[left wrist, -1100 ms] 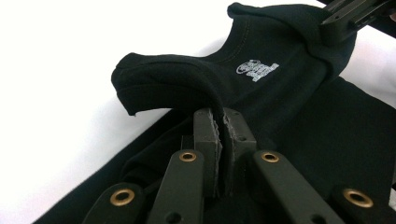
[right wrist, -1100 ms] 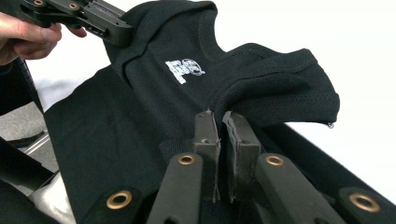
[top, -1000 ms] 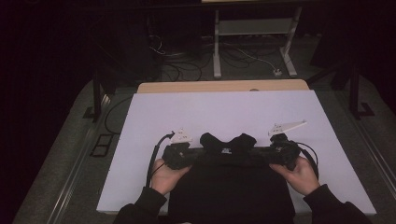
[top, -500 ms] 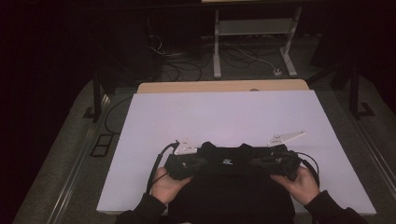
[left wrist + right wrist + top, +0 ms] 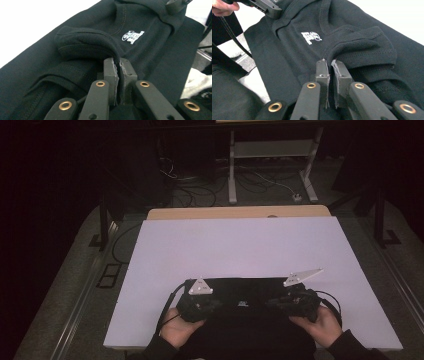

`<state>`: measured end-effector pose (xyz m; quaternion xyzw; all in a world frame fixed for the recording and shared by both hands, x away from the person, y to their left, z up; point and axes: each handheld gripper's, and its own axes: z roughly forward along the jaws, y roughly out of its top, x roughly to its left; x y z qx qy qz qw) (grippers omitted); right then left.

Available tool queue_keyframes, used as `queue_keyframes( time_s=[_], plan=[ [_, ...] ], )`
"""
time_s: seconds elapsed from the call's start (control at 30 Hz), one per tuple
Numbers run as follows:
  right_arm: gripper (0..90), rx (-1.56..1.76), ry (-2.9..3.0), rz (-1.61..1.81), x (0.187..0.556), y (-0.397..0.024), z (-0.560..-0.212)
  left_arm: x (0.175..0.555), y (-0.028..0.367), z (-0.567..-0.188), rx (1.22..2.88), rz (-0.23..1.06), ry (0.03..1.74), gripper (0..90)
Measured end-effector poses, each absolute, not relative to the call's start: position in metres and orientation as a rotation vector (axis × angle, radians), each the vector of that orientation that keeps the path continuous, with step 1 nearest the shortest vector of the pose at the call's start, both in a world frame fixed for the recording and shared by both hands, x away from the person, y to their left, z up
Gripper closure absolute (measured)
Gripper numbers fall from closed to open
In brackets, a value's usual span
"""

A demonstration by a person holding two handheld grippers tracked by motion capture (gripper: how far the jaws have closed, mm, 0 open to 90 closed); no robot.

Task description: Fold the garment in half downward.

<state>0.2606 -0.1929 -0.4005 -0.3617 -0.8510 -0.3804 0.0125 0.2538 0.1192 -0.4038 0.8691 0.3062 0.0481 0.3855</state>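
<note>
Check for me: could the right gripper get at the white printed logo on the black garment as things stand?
Probably not right now. The right gripper is shut on a fold of the black garment, so its jaws are occupied. The white logo lies uncovered just ahead of it; once it lets go, the way looks free.

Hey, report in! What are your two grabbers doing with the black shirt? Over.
Left gripper and right gripper both shut on black shirt. Shirt lies on white table. Nothing in the way.

overhead camera; two close tongs-mounted cameras
</note>
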Motion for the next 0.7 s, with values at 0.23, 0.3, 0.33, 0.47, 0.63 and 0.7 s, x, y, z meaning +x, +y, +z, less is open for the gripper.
queue_keyframes(
  time_s=[0.23, 0.3, 0.33, 0.47, 0.63, 0.7],
  plan=[
    [82.4, -1.118, -2.648, -1.165, 0.254, -0.193, -0.403, 0.245, 0.119, -0.406, 2.222, 0.099, 0.786, 84.5],
    [82.4, -1.11, -2.649, -1.163, 0.252, -0.193, -0.403, 0.244, 0.12, -0.407, 2.231, 0.093, 0.784, 84.4],
    [82.3, -1.107, -2.65, -1.163, 0.251, -0.193, -0.403, 0.243, 0.12, -0.407, 2.226, 0.094, 0.79, 84.3],
    [82.1, -1.1, -2.648, -1.145, 0.249, -0.192, -0.405, 0.242, 0.12, -0.41, 2.247, 0.077, 0.793, 84.2],
    [81.7, -1.106, -2.64, -1.127, 0.248, -0.192, -0.408, 0.241, 0.121, -0.411, 2.251, 0.066, 0.804, 83.6],
    [81.4, -1.108, -2.633, -1.12, 0.247, -0.192, -0.409, 0.24, 0.121, -0.413, 2.258, 0.058, 0.806, 83.2]
  ],
)
